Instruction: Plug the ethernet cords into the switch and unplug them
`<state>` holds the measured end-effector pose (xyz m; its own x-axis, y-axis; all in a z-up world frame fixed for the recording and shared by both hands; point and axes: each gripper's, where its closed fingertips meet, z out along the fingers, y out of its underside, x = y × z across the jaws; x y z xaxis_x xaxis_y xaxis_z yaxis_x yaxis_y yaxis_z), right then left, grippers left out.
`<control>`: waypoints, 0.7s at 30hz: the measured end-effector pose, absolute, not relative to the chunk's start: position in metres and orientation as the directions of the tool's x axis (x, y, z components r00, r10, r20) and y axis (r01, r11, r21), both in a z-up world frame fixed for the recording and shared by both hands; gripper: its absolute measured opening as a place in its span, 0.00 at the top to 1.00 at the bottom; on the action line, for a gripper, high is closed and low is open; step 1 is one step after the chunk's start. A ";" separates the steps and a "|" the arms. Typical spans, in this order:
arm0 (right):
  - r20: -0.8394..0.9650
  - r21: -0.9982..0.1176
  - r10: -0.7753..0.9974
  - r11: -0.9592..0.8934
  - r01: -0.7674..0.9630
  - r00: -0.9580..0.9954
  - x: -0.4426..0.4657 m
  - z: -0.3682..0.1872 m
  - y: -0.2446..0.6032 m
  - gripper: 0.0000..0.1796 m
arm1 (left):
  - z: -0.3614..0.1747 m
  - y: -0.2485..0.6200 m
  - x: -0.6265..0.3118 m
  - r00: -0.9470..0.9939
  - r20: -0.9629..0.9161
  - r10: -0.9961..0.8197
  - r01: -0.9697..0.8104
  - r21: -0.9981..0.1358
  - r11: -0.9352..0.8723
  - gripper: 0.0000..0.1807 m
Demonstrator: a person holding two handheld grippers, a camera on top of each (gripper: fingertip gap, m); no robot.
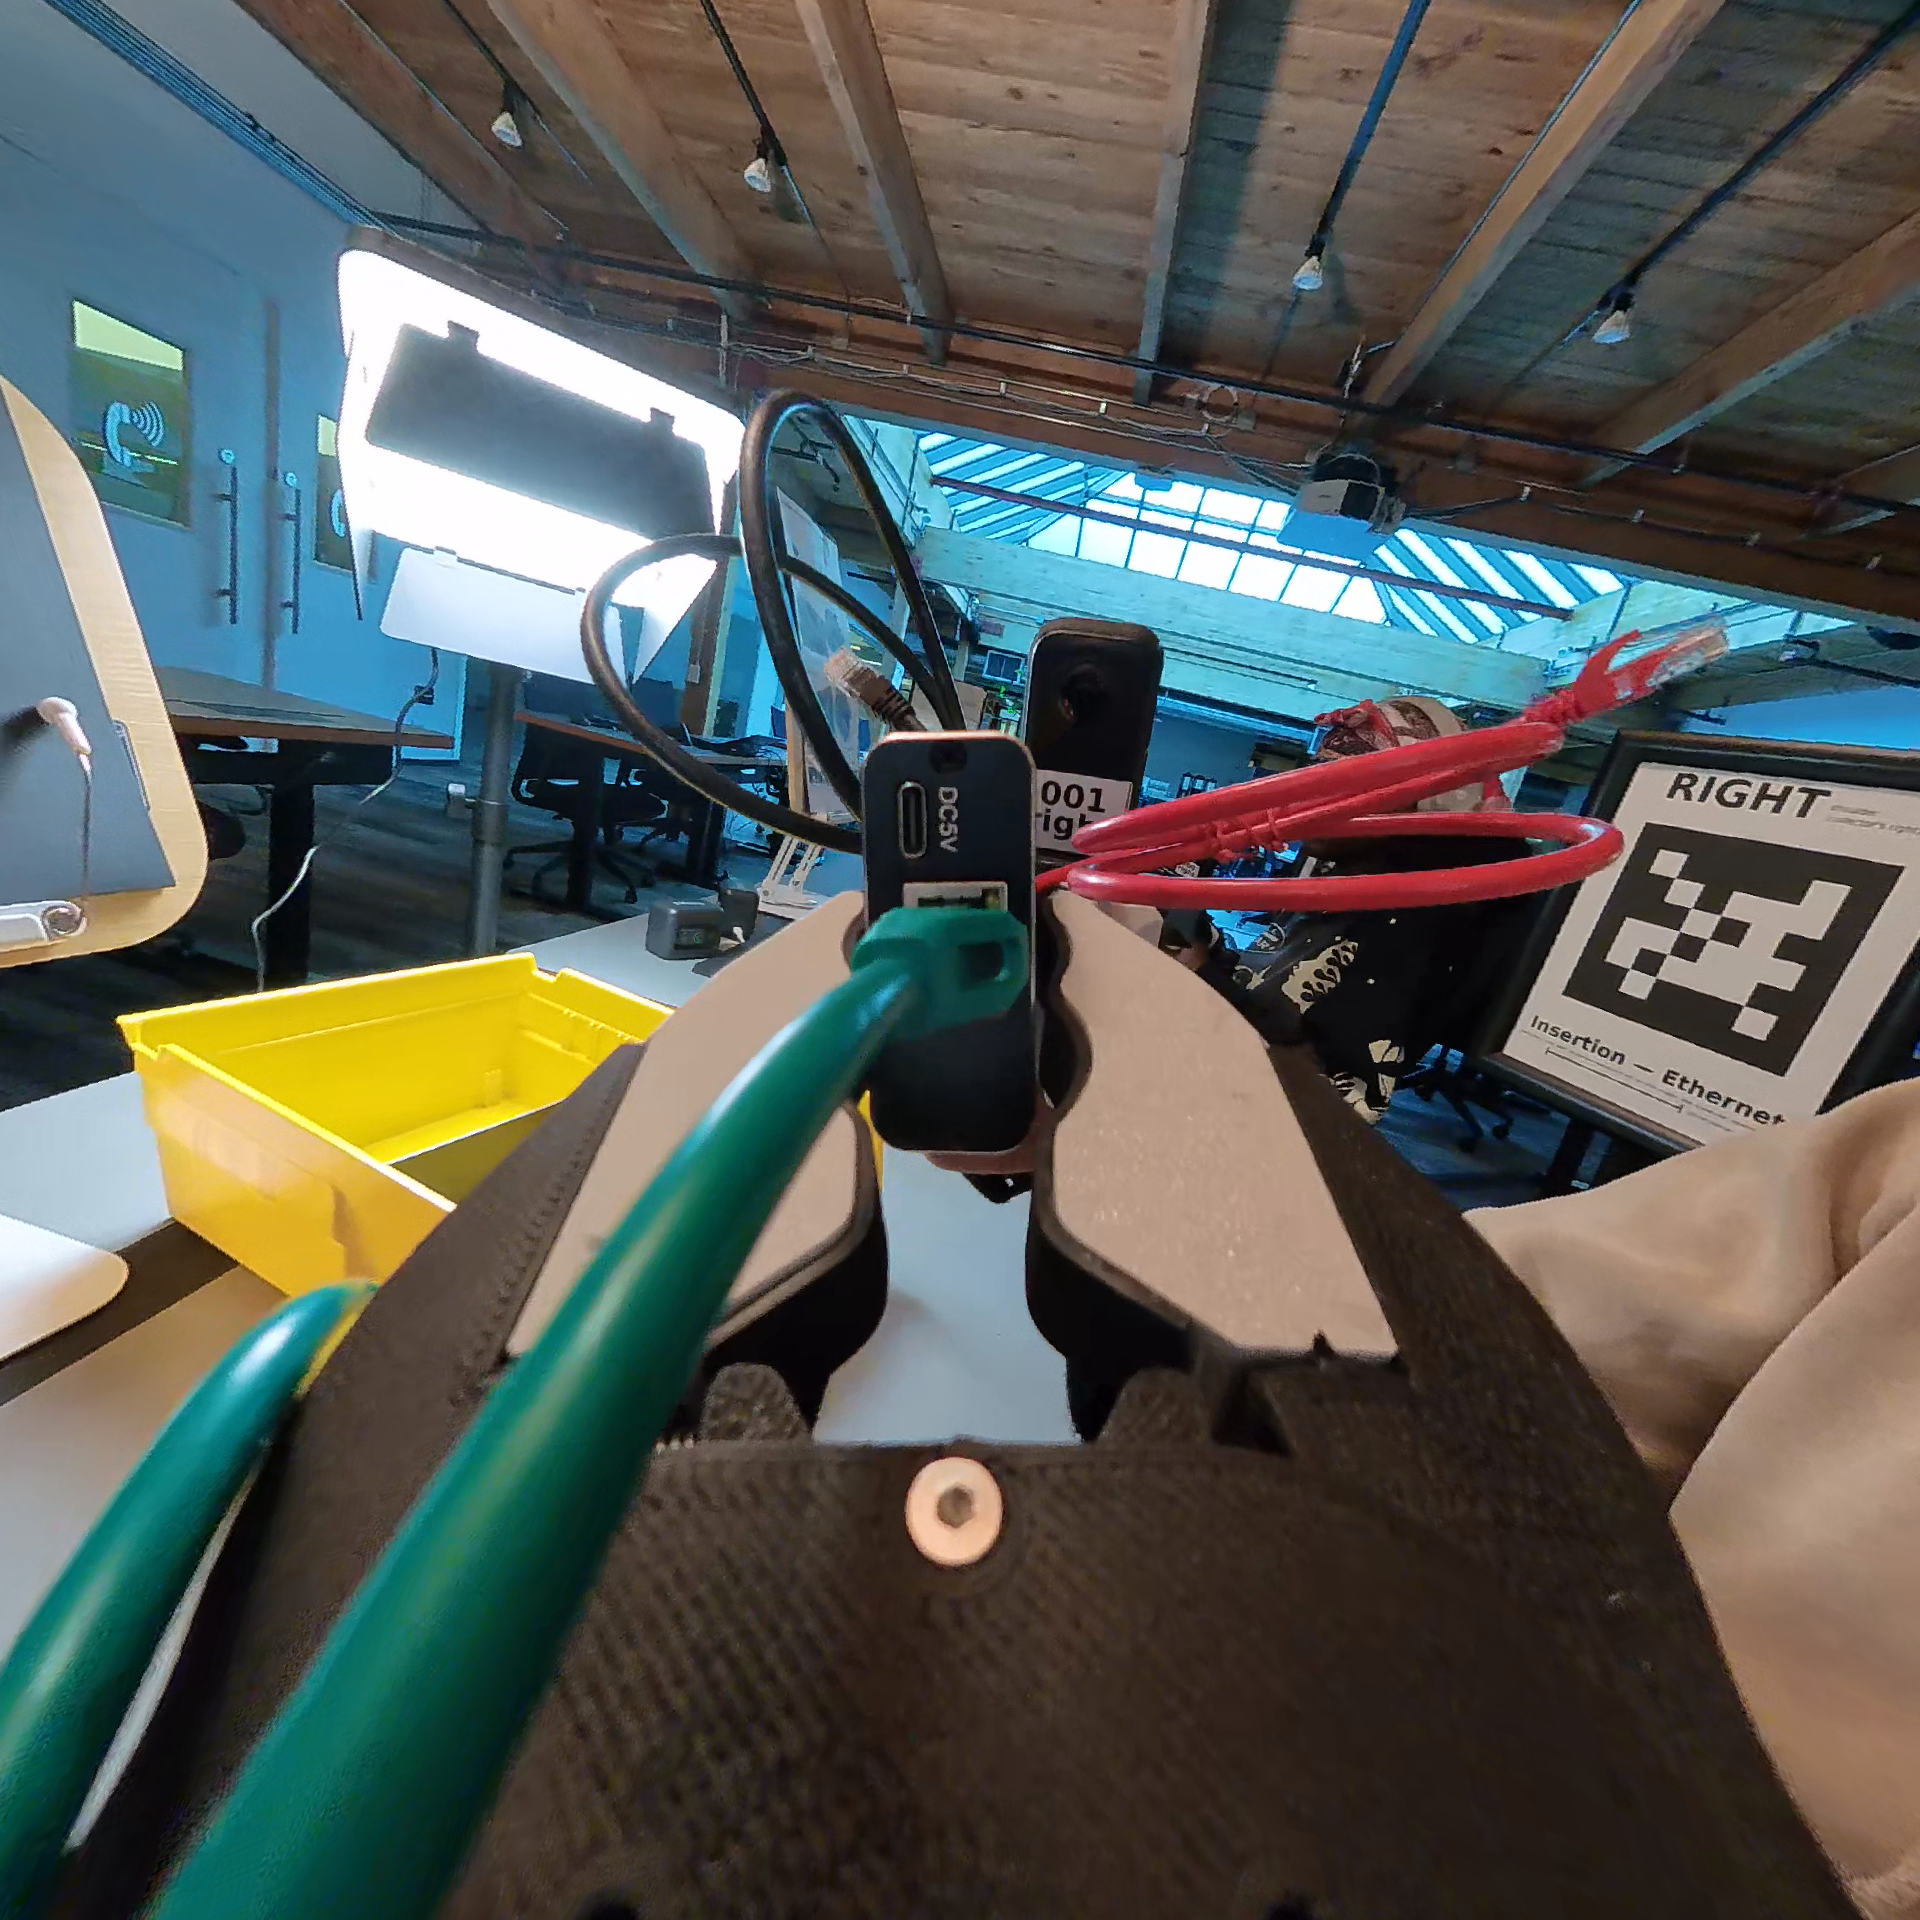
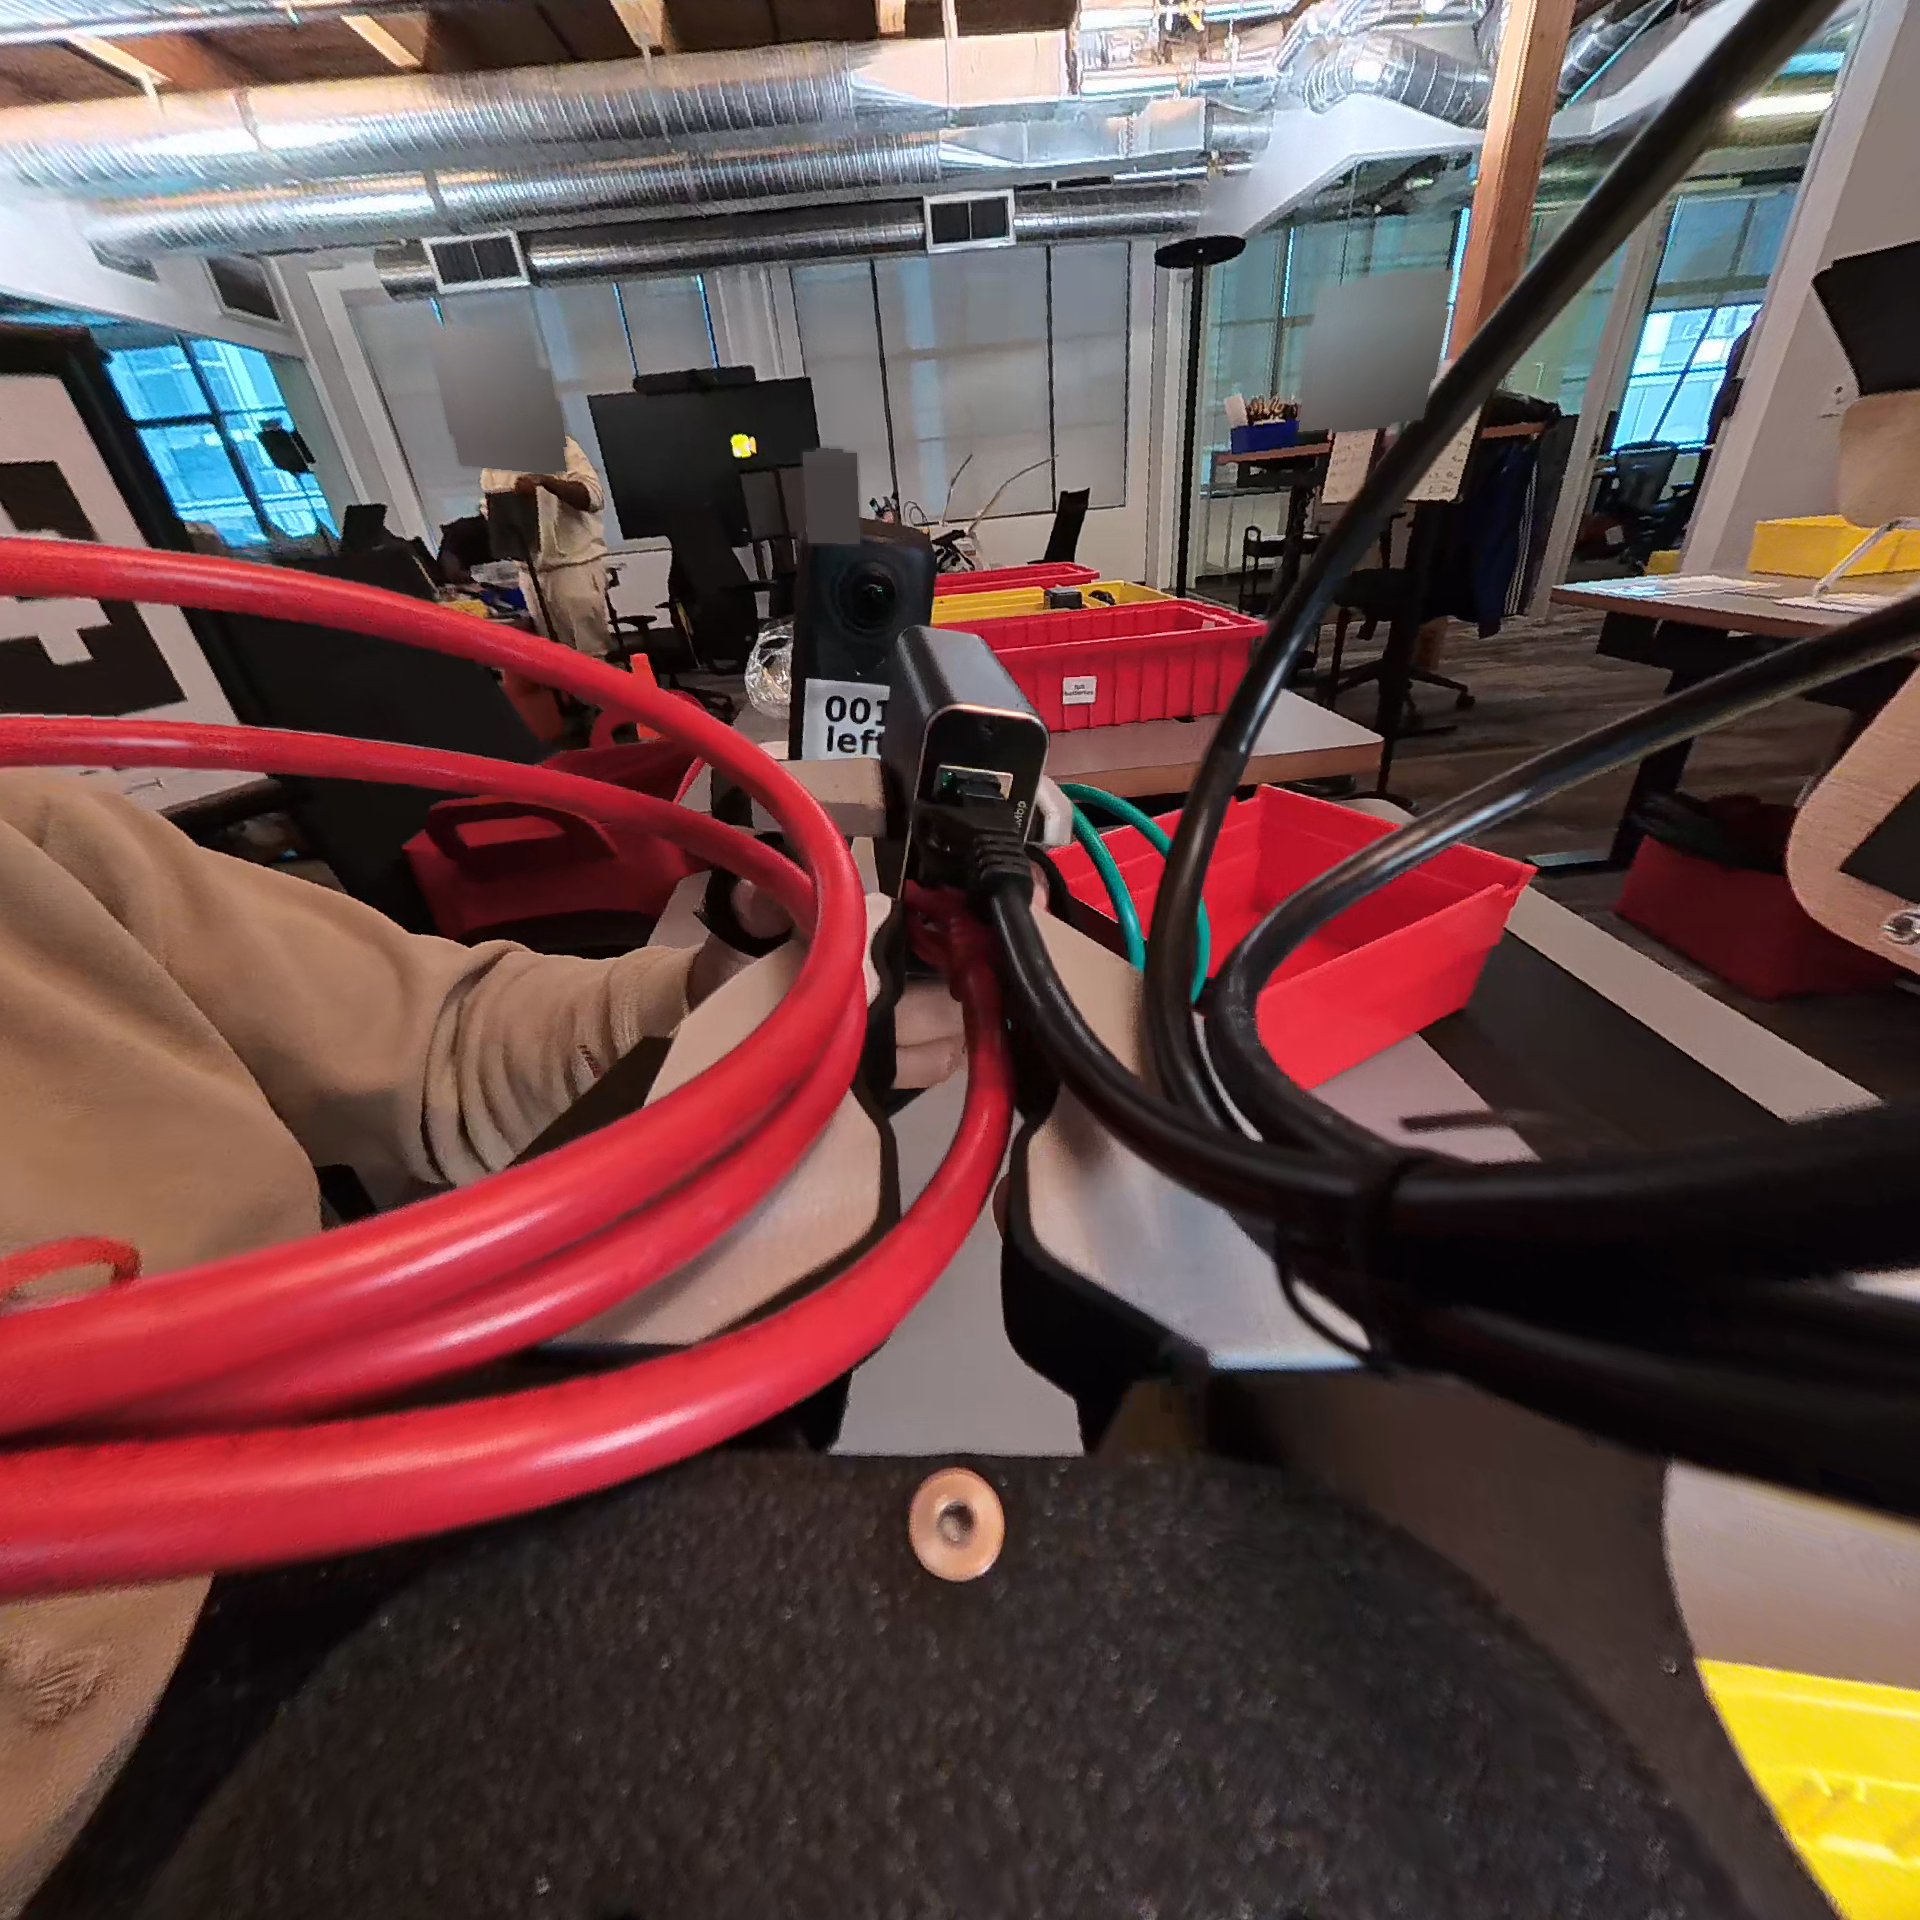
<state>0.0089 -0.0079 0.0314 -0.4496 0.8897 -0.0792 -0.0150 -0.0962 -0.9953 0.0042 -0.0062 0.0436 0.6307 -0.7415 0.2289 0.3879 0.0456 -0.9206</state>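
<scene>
My left gripper [image 1: 951, 940] is shut on a small black switch [image 1: 951, 1049] and holds it upright above the table. A green ethernet cord [image 1: 623, 1247] is plugged into the port facing the left wrist view. In the right wrist view the switch [image 2: 977, 743] shows its other side: a black cord [image 2: 1091, 1060] is plugged into the upper port, and a red cord's [image 2: 520, 1195] plug sits at the port below it. My right gripper [image 2: 961, 935] is closed around that red plug. The black [image 1: 769, 582] and red [image 1: 1351, 883] cords loop up behind the switch.
An open yellow bin [image 1: 312, 1091] stands on the table [image 1: 62, 1174] to the left. A red bin [image 2: 1351, 935] lies beyond the switch. A framed marker sign [image 1: 1714, 935] stands at the right. A beige sleeve [image 2: 208, 987] is close by. Only a small space, under 4 cm, lies between the two pairs of fingers.
</scene>
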 end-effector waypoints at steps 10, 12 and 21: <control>-0.024 -0.998 0.911 -0.047 -0.046 -0.411 0.008 0.038 -0.009 0.91 | 0.050 -0.011 0.005 0.701 0.132 -0.701 0.318 -0.937 0.141 0.85; -0.020 -0.998 0.915 -0.044 -0.051 -0.404 0.008 0.040 -0.011 0.91 | 0.052 -0.014 0.005 0.704 0.117 -0.701 0.316 -0.935 0.161 0.85; 0.008 -0.995 0.926 -0.032 -0.100 -0.378 0.006 0.048 -0.019 0.90 | 0.063 -0.027 0.004 0.796 -0.085 -0.600 0.160 -0.925 0.344 0.85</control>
